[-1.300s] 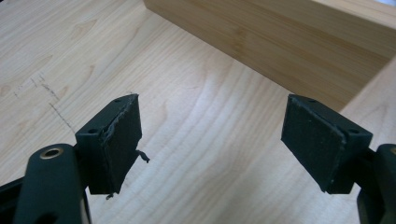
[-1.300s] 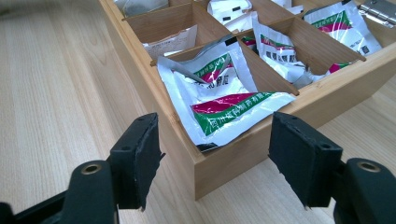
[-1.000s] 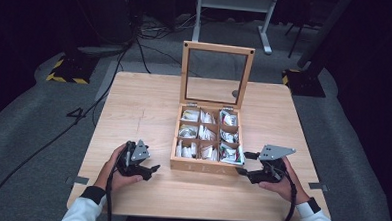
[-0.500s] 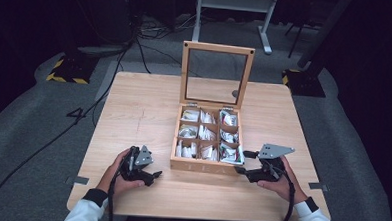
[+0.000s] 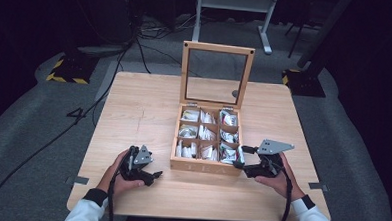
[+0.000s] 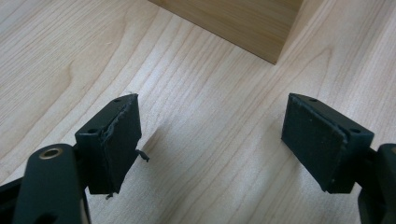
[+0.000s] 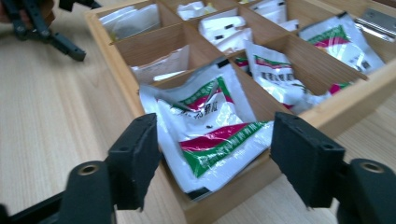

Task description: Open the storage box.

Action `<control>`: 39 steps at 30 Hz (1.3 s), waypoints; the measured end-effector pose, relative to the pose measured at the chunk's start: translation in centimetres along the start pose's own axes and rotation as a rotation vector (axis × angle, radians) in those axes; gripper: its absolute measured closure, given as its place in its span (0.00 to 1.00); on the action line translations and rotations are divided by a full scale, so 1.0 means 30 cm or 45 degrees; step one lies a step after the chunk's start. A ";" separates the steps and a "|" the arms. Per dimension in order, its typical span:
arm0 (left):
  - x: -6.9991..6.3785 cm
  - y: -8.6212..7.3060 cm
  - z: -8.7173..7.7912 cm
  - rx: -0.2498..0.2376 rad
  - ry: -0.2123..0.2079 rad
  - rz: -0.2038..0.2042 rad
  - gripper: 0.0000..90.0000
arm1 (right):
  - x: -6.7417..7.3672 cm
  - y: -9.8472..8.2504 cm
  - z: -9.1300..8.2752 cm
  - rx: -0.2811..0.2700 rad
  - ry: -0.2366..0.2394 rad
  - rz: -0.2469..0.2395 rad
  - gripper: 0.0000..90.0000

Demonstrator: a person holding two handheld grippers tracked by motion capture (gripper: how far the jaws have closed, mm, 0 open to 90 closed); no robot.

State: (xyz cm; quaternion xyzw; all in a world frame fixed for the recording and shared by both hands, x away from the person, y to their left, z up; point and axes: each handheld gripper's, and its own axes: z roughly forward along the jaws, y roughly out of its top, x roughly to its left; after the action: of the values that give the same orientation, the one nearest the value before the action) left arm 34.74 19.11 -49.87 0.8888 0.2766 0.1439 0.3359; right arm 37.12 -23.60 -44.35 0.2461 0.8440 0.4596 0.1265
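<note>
A wooden tea box [image 5: 205,166] stands mid-table with its glass lid [image 5: 216,71] upright and open. Its compartments hold white sachets. My right gripper [image 5: 242,157] sits at the box's near right corner. In the right gripper view its jaws [image 7: 215,120] stand apart on either side of a white sachet [image 7: 205,107] with green and red stripes. They have just closed slightly, and the pads do not press on it. My left gripper [image 5: 154,175] rests low on the table, left of the box. It is open [image 6: 212,100] over bare wood, with the box's corner [image 6: 280,46] just ahead.
The light wooden table [image 5: 144,108] has bare room to the left of the box. Cables [image 5: 137,43] trail on the grey floor behind it. A metal stand [image 5: 233,7] is at the back, with a yellow-striped base [image 5: 65,75] at the left.
My left gripper has slid a little toward the table's near edge. The right gripper stays at the box's corner.
</note>
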 end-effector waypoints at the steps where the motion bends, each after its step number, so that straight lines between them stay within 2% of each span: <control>1: 0.000 0.000 0.001 -0.001 -0.004 -0.002 0.22 | 0.007 0.005 0.003 0.012 0.003 -0.026 0.37; 2: 0.000 0.000 0.001 -0.001 -0.006 -0.004 0.22 | 0.019 0.014 0.006 0.031 -0.010 -0.074 0.36; 5: 0.002 -0.001 0.002 -0.003 -0.013 -0.012 0.22 | 0.050 0.027 0.026 0.075 -0.041 -0.157 0.37; 12: 0.004 -0.002 0.003 -0.006 -0.024 -0.021 0.22 | 0.061 0.034 0.073 0.129 0.015 -0.168 0.40; 16: 0.005 -0.002 0.004 -0.006 -0.031 -0.027 0.22 | 0.058 0.037 0.097 0.152 0.077 -0.137 0.44; 30: 0.009 -0.005 0.005 -0.006 -0.049 -0.039 0.22 | 0.020 0.052 0.082 0.129 0.179 -0.026 0.52; 39: 0.017 -0.013 0.008 -0.023 -0.072 -0.069 0.22 | 0.024 0.073 0.076 0.117 0.216 -0.048 0.66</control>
State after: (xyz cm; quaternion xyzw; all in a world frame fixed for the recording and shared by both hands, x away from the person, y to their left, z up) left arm 35.09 19.54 -50.28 0.8817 0.2895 0.1121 0.3553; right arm 38.16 -20.61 -43.74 0.1957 0.8763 0.4373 0.0517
